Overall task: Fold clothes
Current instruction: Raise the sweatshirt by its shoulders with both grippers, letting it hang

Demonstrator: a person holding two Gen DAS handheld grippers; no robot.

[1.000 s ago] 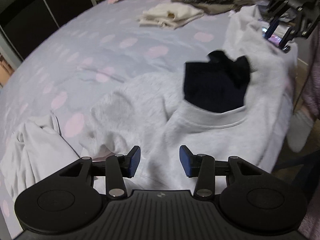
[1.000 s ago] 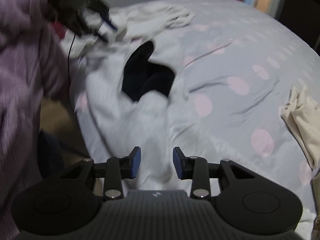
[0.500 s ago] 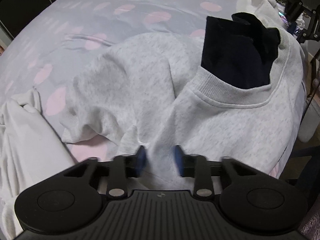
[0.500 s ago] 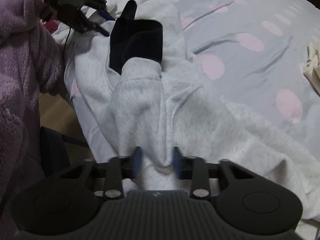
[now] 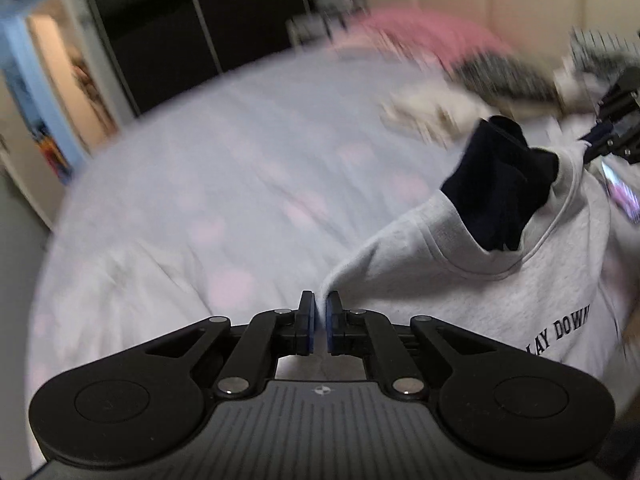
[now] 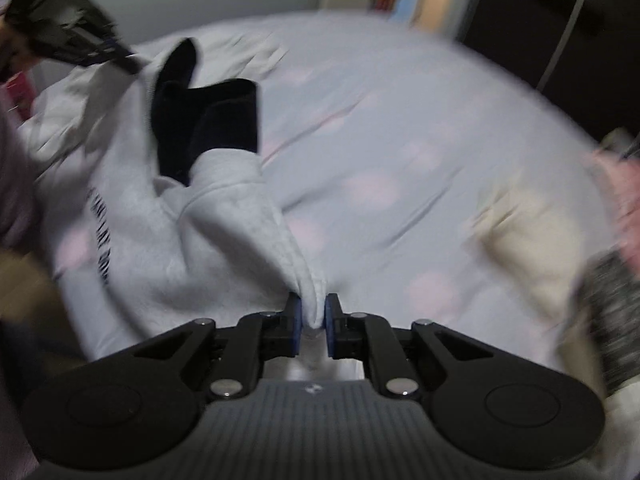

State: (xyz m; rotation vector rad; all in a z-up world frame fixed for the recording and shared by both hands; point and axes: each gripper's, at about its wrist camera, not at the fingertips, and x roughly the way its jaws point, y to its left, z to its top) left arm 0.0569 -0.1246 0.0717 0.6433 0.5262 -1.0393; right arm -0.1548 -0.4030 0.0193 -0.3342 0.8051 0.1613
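A light grey sweatshirt (image 5: 500,300) with dark lettering on its chest hangs stretched between my two grippers above the bed. A navy garment (image 5: 504,184) sticks out of its neck opening. My left gripper (image 5: 320,312) is shut on a thin pinch of one shoulder. In the right wrist view my right gripper (image 6: 311,316) has a thicker fold of the other shoulder of the sweatshirt (image 6: 160,248) between its pads, and its jaws are still closing on it. The navy garment (image 6: 208,124) shows there too. Each gripper appears blurred at the far end of the other's view.
The bed (image 5: 240,168) has a lilac sheet with pink dots. Cream clothes (image 5: 432,112), a pink garment (image 5: 432,36) and a speckled one lie at its far side. A dark wardrobe (image 5: 180,20) stands behind. A purple fleece sleeve (image 6: 12,184) shows at the left edge.
Both grippers came down onto the sweatshirt's shoulders, closed on the fabric and rose, lifting it off the bed. Both views now tilt up toward the room.
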